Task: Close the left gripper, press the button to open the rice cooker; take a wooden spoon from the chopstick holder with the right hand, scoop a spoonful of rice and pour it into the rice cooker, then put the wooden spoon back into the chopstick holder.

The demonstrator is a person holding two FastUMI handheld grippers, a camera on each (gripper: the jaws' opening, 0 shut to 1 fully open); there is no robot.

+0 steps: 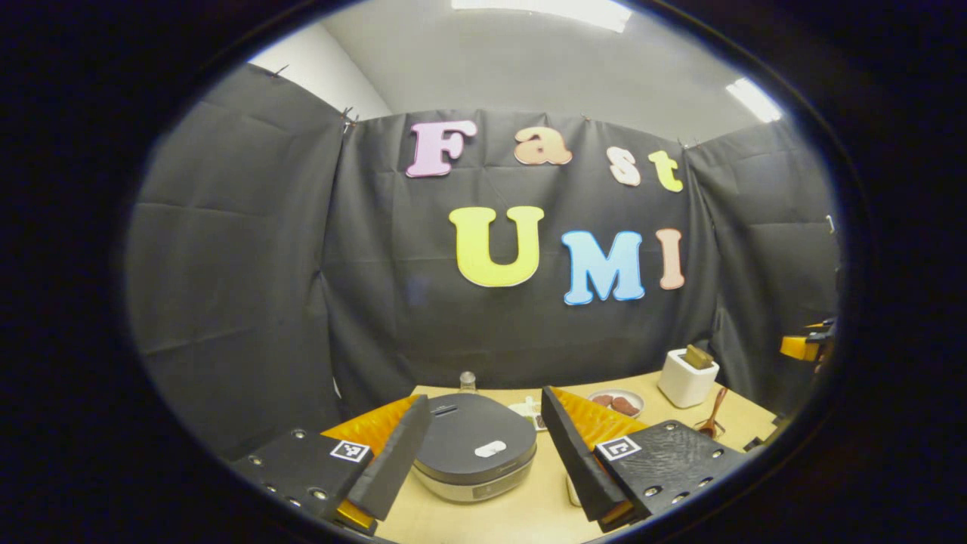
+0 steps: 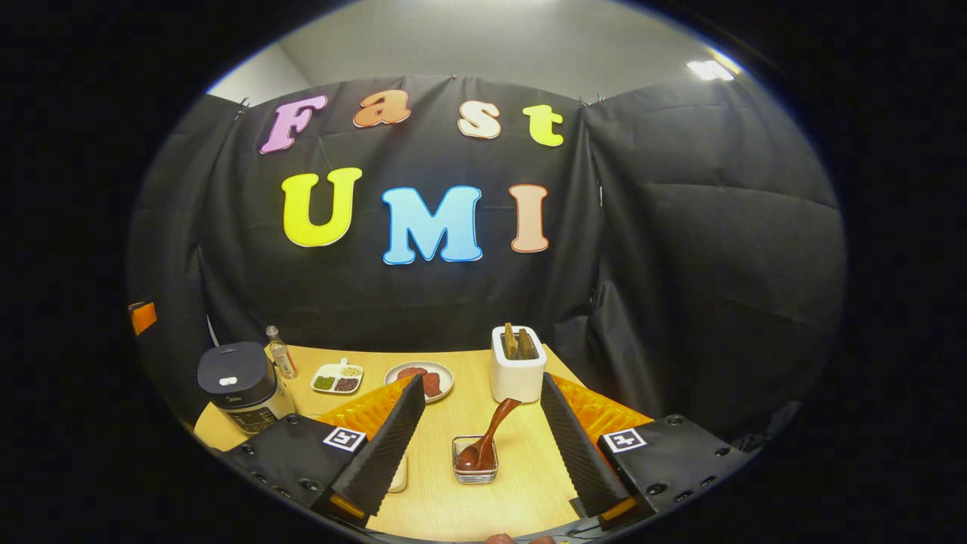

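The left gripper (image 1: 483,446) hangs above the table (image 1: 529,506) with its fingers spread wide and nothing between them but air. Straight ahead and below, framed by the two fingers, sits the rice cooker (image 1: 474,453), lid down, its pale button (image 1: 489,449) facing up near the front of the lid. A small bottle (image 1: 468,381) stands behind the cooker against the booth wall. Past the right finger lie a plate (image 1: 618,403) of dark red pieces, the white chopstick holder (image 1: 686,378) and a wooden spoon (image 1: 712,419) leaning beside it. At the far right edge of the left gripper view a part of the other gripper shows, too little to tell how it stands.

The right gripper (image 2: 480,446) is likewise held over the table (image 2: 529,483), its fingers wide apart and gripping nothing. Between them, just ahead, the spoon (image 2: 491,438) rests bowl-down in a small clear dish (image 2: 474,461), its handle slanting up toward the holder (image 2: 517,372), which stands just beyond with two wooden handles poking from its top. Left of the holder is the plate (image 2: 419,378), then a divided tray (image 2: 337,378) of grains, the bottle (image 2: 280,352) and, farthest left of this gripper, the closed cooker (image 2: 240,385). What the clear dish contains under the spoon cannot be made out.
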